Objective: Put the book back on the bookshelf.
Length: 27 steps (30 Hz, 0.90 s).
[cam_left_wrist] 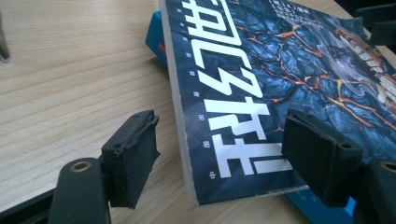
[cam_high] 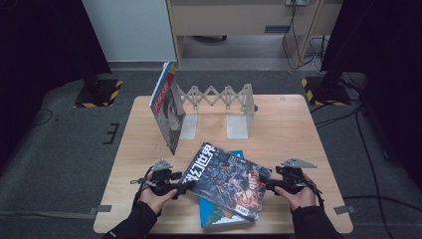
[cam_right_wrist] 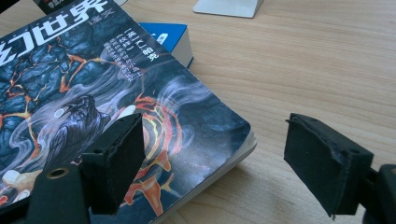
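Observation:
A dark magazine (cam_high: 226,181) with white title characters and a lava-and-raven cover lies askew on a blue book (cam_high: 219,216) at the table's front. My left gripper (cam_high: 183,187) is open at the magazine's left corner. In the left gripper view the magazine (cam_left_wrist: 280,70) has its spine edge between the spread jaws of that gripper (cam_left_wrist: 224,158), with the blue book (cam_left_wrist: 156,39) underneath. My right gripper (cam_high: 267,184) is open at the magazine's right corner. In the right gripper view that gripper (cam_right_wrist: 222,163) straddles the magazine (cam_right_wrist: 93,93), one jaw above the cover and one over bare wood.
A book (cam_high: 166,109) stands upright and tilted against a white expanding bookstand (cam_high: 219,97) at the back of the wooden table (cam_high: 283,129). The stand's base plate (cam_right_wrist: 229,7) lies beyond the blue book (cam_right_wrist: 163,35). Bare wood stretches to the right of the magazine.

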Each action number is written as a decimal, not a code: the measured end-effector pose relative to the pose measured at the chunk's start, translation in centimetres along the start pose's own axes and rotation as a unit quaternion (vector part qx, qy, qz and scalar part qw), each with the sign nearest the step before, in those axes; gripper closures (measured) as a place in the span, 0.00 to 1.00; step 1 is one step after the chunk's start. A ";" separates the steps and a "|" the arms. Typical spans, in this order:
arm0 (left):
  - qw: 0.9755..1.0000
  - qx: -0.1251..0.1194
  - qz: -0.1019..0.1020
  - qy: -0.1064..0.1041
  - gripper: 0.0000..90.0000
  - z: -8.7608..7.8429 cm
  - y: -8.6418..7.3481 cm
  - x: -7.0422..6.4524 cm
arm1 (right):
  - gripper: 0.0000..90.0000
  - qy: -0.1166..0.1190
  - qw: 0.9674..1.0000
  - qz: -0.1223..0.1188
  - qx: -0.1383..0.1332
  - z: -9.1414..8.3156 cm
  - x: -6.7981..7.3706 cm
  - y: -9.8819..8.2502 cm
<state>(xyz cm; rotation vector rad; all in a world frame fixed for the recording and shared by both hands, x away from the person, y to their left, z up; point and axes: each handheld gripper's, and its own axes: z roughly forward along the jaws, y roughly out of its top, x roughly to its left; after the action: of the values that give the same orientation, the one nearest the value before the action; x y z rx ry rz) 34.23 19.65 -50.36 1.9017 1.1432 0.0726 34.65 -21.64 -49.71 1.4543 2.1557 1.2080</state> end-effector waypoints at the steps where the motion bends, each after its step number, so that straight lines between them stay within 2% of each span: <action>1: 1.000 0.001 -0.003 -0.002 0.29 0.1 0.0 0.0 | 0.23 0.001 1.000 0.000 0.002 0.1 0.0 0.0; 6: 0.999 0.006 -0.023 -0.022 0.29 0.4 -0.1 0.3 | 0.23 0.002 1.000 -0.004 0.009 0.5 0.2 -0.1; 10: 0.999 0.008 -0.028 -0.031 0.29 0.7 0.0 0.3 | 0.22 0.004 1.000 -0.006 0.010 0.7 0.4 -0.1; 16: 0.998 0.010 -0.046 -0.050 0.29 1.3 0.1 0.5 | 0.21 0.005 1.000 -0.005 0.010 0.8 0.3 -0.1; 18: 0.997 0.013 -0.053 -0.058 0.33 1.3 0.1 0.5 | 0.21 0.005 1.000 -0.003 0.010 0.9 0.4 -0.2; 24: 0.997 0.017 -0.057 -0.050 0.35 1.1 0.3 0.3 | 0.21 0.004 1.000 -0.007 0.011 0.9 0.3 -0.2; 27: 0.996 0.025 -0.070 -0.049 0.43 0.6 0.5 0.3 | 0.21 0.002 1.000 -0.006 0.009 1.0 0.3 -0.2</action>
<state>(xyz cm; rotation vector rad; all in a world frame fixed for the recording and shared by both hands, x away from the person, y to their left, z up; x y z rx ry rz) 35.01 19.38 -50.44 1.8422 1.2175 -0.1253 34.94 -20.92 -50.41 1.4450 2.1804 1.1916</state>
